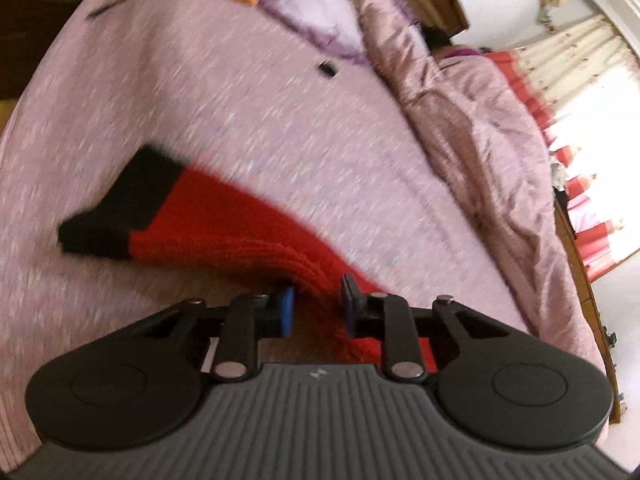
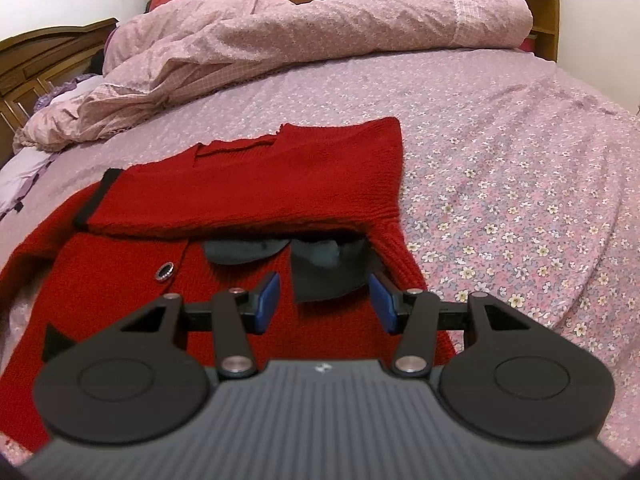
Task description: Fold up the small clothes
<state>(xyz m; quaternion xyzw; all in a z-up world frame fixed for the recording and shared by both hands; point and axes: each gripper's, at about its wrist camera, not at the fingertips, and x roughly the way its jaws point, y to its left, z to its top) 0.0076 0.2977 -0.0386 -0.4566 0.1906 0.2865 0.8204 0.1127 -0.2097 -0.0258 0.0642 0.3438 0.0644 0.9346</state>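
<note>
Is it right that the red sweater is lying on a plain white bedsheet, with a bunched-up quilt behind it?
Not quite. The bedsheet is pink with a small flower print, not plain white, as the right wrist view shows. The red sweater does lie on it, with the bunched-up quilt behind.

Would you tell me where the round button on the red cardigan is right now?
In the right wrist view, the button sits on the red cardigan, left of the right gripper and below the folded-over sleeve.
</note>
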